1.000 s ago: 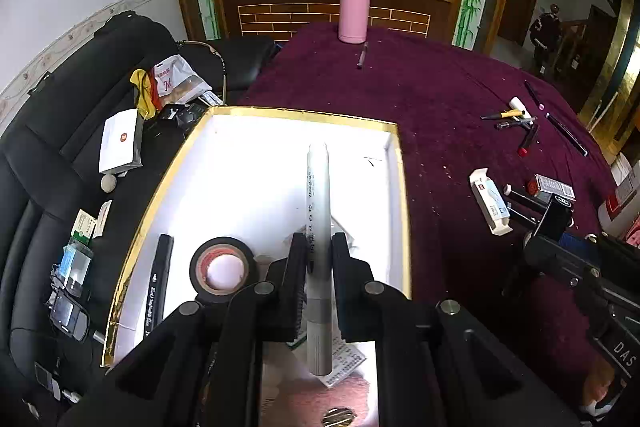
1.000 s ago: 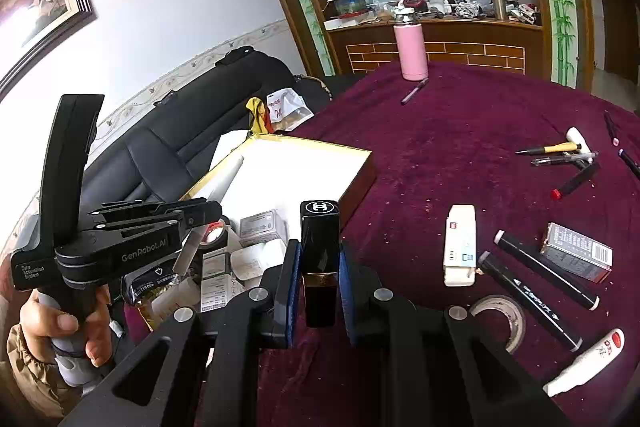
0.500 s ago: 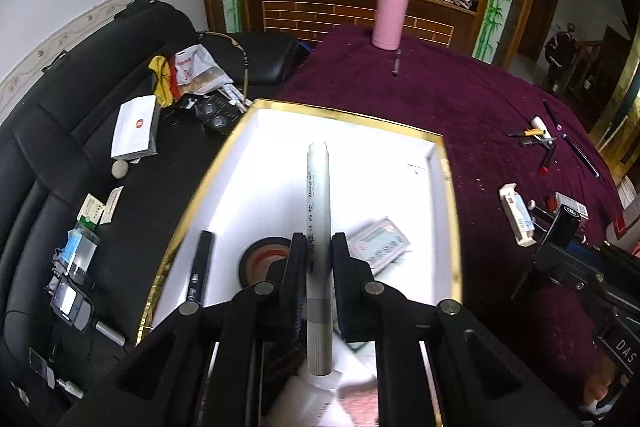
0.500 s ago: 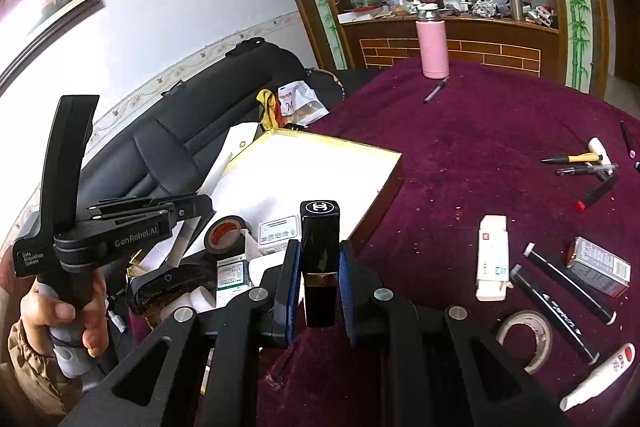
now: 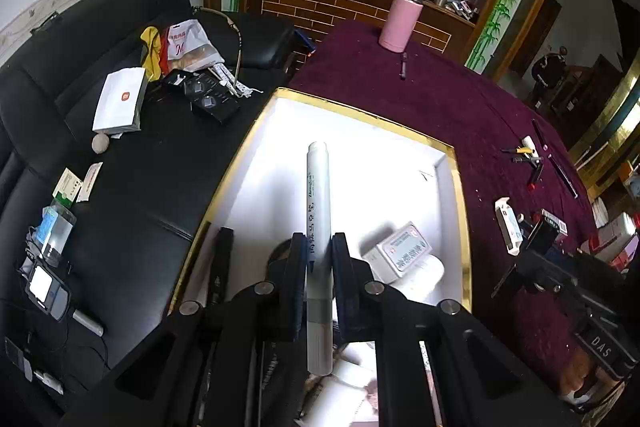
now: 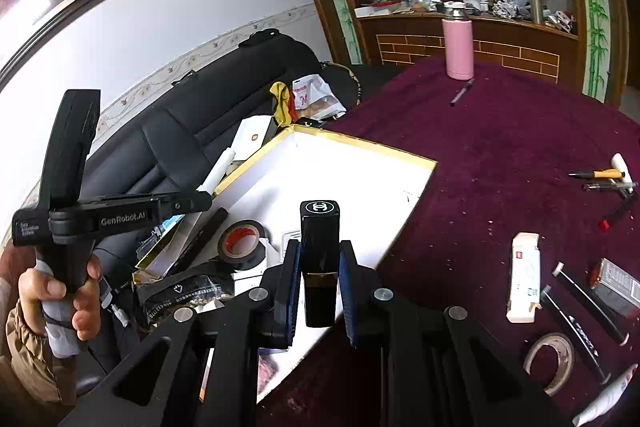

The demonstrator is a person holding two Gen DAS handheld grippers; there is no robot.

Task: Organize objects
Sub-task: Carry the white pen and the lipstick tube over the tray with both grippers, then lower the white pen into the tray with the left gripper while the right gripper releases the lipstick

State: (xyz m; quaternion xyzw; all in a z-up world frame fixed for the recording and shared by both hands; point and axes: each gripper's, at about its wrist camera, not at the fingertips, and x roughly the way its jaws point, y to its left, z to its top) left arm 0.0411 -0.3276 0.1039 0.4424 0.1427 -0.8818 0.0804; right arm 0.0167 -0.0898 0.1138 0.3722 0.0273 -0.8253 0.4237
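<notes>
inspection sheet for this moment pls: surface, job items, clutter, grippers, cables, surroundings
Surface: maroon tablecloth, crumbs on it.
Job's things: white marker, black lipstick case, white gold-rimmed box holding tape roll, small carton.
Clutter: pens, markers, cartons, tape ring loose on cloth; boxes, bags on black sofa.
Grippers: left gripper shut on marker above box; right gripper shut on lipstick case.
Cables: nothing seen for certain.
Surroundings: pink flask, brick-pattern counter, framed picture.

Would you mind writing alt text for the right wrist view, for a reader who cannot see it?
The right gripper grips a black lipstick case upright above the near edge of a white, gold-rimmed box. At left, the left gripper holds a white marker; pens and small boxes lie across the maroon tablecloth.
</notes>
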